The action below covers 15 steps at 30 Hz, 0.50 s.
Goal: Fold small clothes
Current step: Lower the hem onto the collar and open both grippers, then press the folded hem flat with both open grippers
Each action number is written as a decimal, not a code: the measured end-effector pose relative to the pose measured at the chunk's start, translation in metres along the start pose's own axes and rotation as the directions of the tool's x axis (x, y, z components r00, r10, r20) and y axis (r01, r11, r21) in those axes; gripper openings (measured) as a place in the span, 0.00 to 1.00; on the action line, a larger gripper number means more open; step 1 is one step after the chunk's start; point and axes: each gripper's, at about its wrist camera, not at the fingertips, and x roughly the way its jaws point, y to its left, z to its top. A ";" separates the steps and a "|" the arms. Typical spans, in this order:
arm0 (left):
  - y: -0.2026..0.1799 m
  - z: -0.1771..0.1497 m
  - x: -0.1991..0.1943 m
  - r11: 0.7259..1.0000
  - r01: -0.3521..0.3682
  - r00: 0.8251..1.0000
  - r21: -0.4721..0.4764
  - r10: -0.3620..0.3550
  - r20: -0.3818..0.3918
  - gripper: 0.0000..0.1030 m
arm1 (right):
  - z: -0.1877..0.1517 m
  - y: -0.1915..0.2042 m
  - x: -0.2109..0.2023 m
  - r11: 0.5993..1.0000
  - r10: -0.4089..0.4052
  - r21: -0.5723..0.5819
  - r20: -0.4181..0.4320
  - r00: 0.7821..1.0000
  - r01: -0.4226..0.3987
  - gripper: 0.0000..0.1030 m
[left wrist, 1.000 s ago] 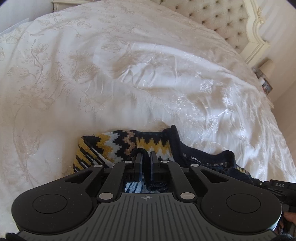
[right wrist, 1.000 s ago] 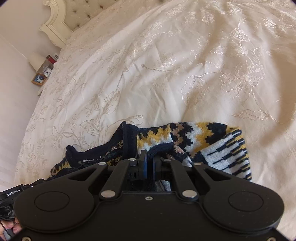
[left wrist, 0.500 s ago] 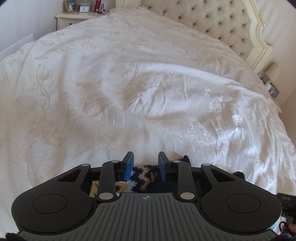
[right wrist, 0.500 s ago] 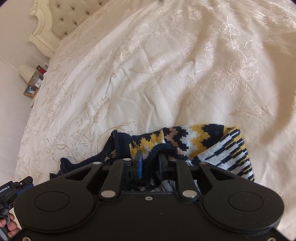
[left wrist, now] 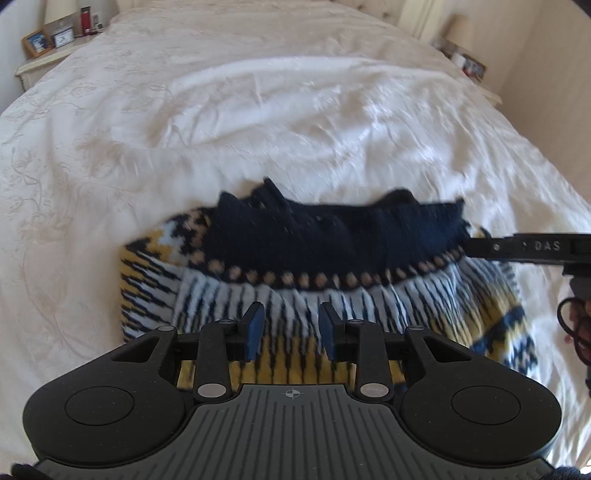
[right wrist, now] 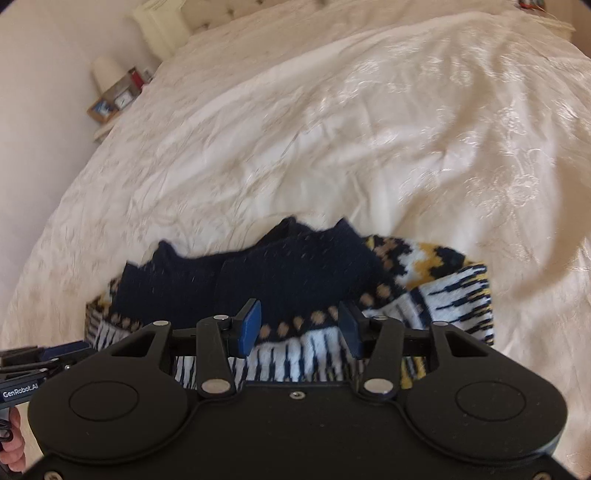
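Observation:
A small knitted sweater (left wrist: 332,258) in navy, yellow, white and tan lies folded on the white bedspread (left wrist: 258,110), its navy band on the far side. My left gripper (left wrist: 291,323) hovers open above its striped near part, holding nothing. In the right wrist view the same sweater (right wrist: 295,280) lies under my right gripper (right wrist: 299,325), which is open too, fingers wide apart and free of the cloth. The right gripper's body (left wrist: 532,247) shows at the right edge of the left wrist view. Both views are motion-blurred.
A tufted cream headboard (right wrist: 162,29) stands at the far end of the bed. Nightstands with a photo frame, clock and bottles (left wrist: 55,37) and a lamp (right wrist: 107,70) flank it. A hand (right wrist: 11,443) shows at the lower left edge.
Both grippers let go of the sweater and opened. They have pulled back and up, so the folded sweater now lies in full view below them.

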 end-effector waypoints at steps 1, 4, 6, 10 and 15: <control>-0.006 -0.008 0.003 1.000 0.001 1.000 0.021 0.000 -0.017 0.31 | -0.007 0.008 0.003 0.999 -0.002 -0.034 -0.020 1.000 0.001 0.54; -0.012 -0.023 0.011 0.999 -0.016 0.999 0.046 0.018 -0.049 0.31 | -0.023 0.027 0.015 0.993 -0.010 -0.119 -0.079 0.997 0.000 0.54; -0.007 -0.028 0.017 0.998 -0.044 0.997 0.039 0.046 -0.058 0.31 | -0.029 0.034 0.025 0.984 -0.030 -0.179 -0.109 0.994 0.010 0.54; 0.015 -0.023 0.032 0.992 -0.122 0.988 -0.035 0.118 -0.099 0.31 | -0.026 0.035 0.044 0.963 -0.094 -0.262 -0.115 0.989 0.061 0.55; 0.041 -0.017 0.038 0.982 -0.118 0.988 -0.145 0.102 -0.112 0.31 | 0.000 0.011 0.059 0.979 -0.171 -0.128 -0.085 0.982 0.159 0.56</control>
